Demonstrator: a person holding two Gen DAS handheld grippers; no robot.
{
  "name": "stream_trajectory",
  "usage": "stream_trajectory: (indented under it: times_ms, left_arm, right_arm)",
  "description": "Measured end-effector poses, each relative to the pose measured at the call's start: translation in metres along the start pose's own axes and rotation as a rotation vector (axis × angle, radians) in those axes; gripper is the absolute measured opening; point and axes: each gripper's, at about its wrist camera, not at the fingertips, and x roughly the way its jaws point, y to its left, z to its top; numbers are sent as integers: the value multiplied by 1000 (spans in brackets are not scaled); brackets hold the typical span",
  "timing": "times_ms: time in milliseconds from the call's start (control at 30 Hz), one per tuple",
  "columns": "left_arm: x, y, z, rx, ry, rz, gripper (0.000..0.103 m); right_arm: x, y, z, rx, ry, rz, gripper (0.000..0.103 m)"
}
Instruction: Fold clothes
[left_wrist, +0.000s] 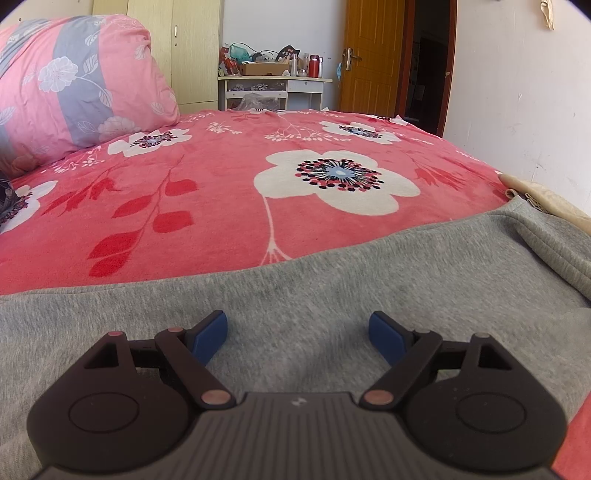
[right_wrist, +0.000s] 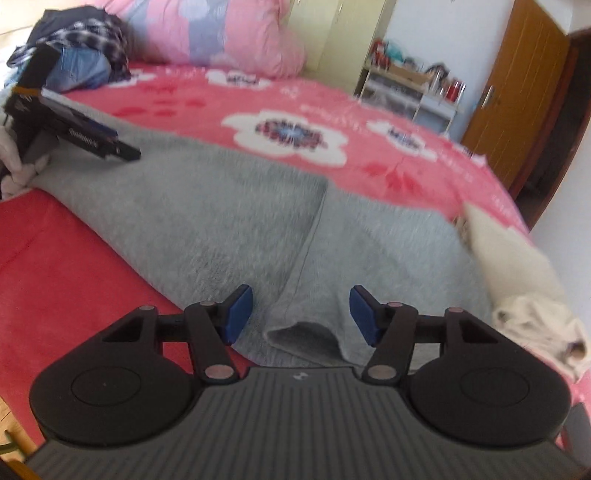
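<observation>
**A:** so where's the grey garment (right_wrist: 236, 206) sitting right now?

**B:** spread flat on the bed (left_wrist: 207, 206), on that pink blanket with the big white flowers. In the left wrist view it fills the whole bottom half of the frame, far edge running across the middle. In the right wrist view you can see a fold or seam line going down the centre, and a hem with a small gap curling up at bottom centre.

**A:** grippers?

**B:** left gripper (left_wrist: 297, 334) is spread wide, blue pads hovering over the grey fabric with nothing pinched between them. Right gripper (right_wrist: 301, 314) is released too. That curled hem sits in the gap between its pads, but the pads aren't pressing on it as far as I can see. That view is pretty blurry though.

**A:** can you see one gripper from the other camera?

**B:** yeah, in the right wrist view the left one shows up at the upper left, over the far left corner of the garment. Can't tell from there if it touches.

**A:** anything else lying around?

**B:** pink and grey floral pillow (left_wrist: 74, 81) upper left of the left view, a pile of dark and plaid clothes (right_wrist: 85, 44) in the top left of the right view, a cream cloth (right_wrist: 517, 273) on the right edge of the bed just beside the garment. Cluttered white shelf (left_wrist: 273, 88) and a brown door (left_wrist: 373, 55) in the background.
</observation>
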Motion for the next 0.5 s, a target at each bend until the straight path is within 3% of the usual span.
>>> stream_trajectory:
  times_ms: [67, 100, 300, 500]
  left_arm:
    - [0, 0, 0, 0, 0, 0, 85]
    - [0, 0, 0, 0, -1, 0, 85]
    - [0, 0, 0, 3, -3, 4, 85]
    - [-6, 0, 2, -8, -21, 64, 86]
  right_arm:
    - [2, -5, 2, -6, 17, -24, 14]
    - [0, -10, 5, -14, 12, -63, 11]
    - [-15, -66, 37, -38, -84, -292, 8]
    - [-3, -126, 70, -52, -135, -374, 7]
